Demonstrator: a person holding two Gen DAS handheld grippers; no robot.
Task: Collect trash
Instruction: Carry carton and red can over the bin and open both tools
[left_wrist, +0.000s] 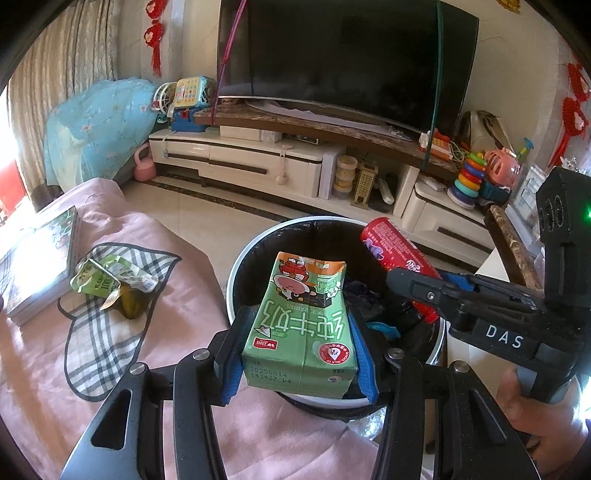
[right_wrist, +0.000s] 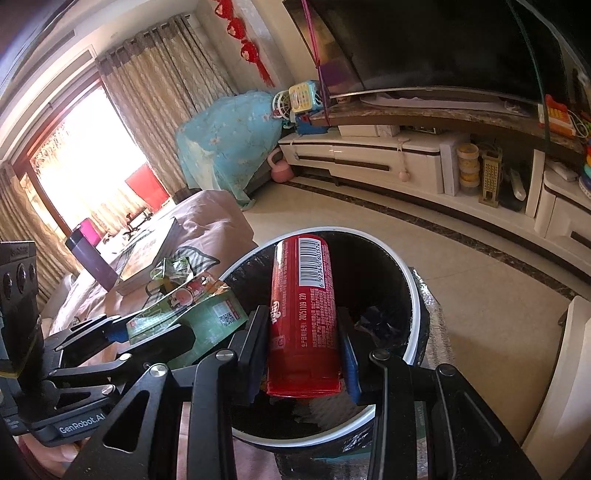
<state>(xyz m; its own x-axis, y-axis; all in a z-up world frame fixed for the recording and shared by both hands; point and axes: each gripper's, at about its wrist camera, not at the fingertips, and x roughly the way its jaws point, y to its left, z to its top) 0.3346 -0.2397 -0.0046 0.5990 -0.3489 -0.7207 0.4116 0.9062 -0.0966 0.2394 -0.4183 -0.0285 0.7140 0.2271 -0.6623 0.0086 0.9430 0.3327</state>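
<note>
My left gripper (left_wrist: 297, 350) is shut on a green milk carton (left_wrist: 303, 325) and holds it over the near rim of a round bin (left_wrist: 236, 266) lined with a black bag. My right gripper (right_wrist: 303, 350) is shut on a red snack tube (right_wrist: 303, 314) held over the same bin (right_wrist: 413, 291). The right gripper (left_wrist: 417, 286) with the tube (left_wrist: 391, 247) shows at the right of the left wrist view. The left gripper and carton (right_wrist: 207, 314) show at the left of the right wrist view. A crumpled green carton (left_wrist: 107, 280) lies on a plaid cloth (left_wrist: 103, 339).
The cloth lies on a pink-covered sofa (left_wrist: 155, 251) next to a stack of books (left_wrist: 40, 258). Beyond the bin is tiled floor (right_wrist: 461, 280) and a white TV cabinet (left_wrist: 240, 162) with a large TV (left_wrist: 343, 55) and toys. Some trash lies in the bin.
</note>
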